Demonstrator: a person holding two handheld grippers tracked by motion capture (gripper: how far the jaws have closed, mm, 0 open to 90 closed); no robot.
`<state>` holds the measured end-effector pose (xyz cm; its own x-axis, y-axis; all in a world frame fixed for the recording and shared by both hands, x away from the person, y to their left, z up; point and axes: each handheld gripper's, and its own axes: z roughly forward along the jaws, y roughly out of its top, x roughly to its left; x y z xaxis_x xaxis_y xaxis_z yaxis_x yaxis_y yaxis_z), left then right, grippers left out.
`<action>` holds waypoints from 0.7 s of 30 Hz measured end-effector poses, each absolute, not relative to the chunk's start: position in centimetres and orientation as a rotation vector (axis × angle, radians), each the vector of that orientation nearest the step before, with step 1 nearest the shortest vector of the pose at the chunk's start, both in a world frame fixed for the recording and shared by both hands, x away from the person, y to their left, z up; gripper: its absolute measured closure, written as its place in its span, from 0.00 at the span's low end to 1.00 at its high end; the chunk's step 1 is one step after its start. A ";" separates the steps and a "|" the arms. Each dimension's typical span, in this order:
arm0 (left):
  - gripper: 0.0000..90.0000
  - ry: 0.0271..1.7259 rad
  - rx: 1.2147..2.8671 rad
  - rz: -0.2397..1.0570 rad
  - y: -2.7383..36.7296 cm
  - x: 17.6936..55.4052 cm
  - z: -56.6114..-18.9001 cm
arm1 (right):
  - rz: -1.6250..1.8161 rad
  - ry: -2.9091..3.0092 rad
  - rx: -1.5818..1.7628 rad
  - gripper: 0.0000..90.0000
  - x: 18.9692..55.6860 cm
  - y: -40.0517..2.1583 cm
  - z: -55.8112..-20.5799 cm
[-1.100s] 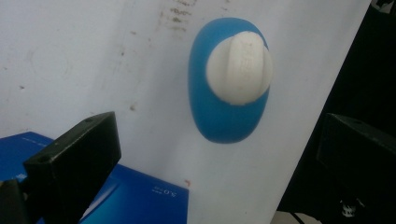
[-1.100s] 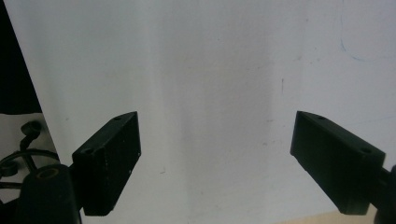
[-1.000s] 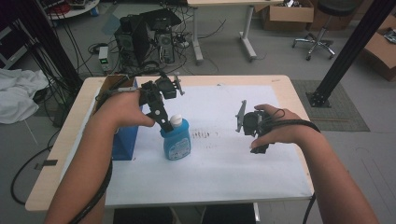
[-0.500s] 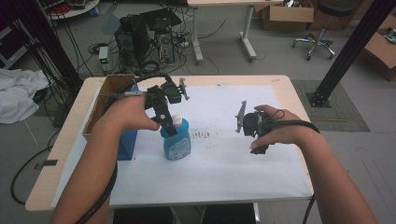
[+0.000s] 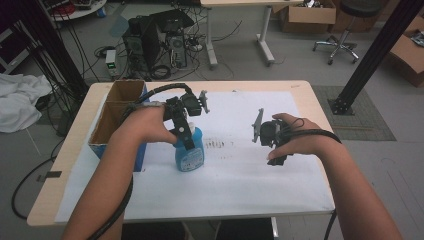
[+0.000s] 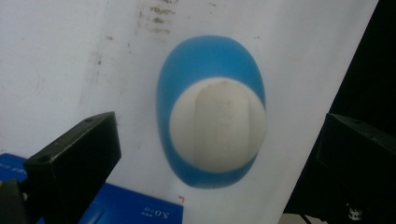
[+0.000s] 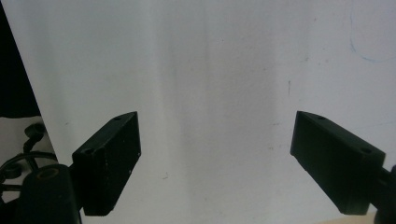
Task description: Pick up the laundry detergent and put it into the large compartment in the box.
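Overhead, left gripper (image 5: 186, 131) above bottle (image 5: 190, 152) — fingers apart

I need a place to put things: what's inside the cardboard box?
The box has two compartments. What shows of them looks empty, but the left forearm covers its near part, so that stays unknown.

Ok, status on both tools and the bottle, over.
Left tool open, above the bottle, jaws either side of its white cap, not touching. Right tool open, empty, over white paper. Bottle upright beside the box.
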<state>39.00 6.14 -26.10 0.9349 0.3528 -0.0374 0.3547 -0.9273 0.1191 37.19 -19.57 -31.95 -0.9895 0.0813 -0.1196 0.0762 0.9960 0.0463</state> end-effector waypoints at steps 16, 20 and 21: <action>0.00 0.535 2.985 -0.021 5.5 39.4 -27.9 | 0.065 3.015 0.120 0.18 37.2 -19.4 -32.2; 0.00 0.533 2.997 -0.020 5.3 39.4 -28.4 | 0.069 3.013 0.125 0.18 37.3 -19.5 -32.1; 0.00 0.529 2.997 -0.018 5.2 39.5 -28.5 | 0.070 3.012 0.130 0.18 37.2 -19.5 -32.1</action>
<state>39.47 5.25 -28.54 0.9397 0.3407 -0.0286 0.3419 -0.9350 0.0946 37.24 -19.53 -32.12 -0.9884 0.0887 -0.1235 0.0828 0.9952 0.0519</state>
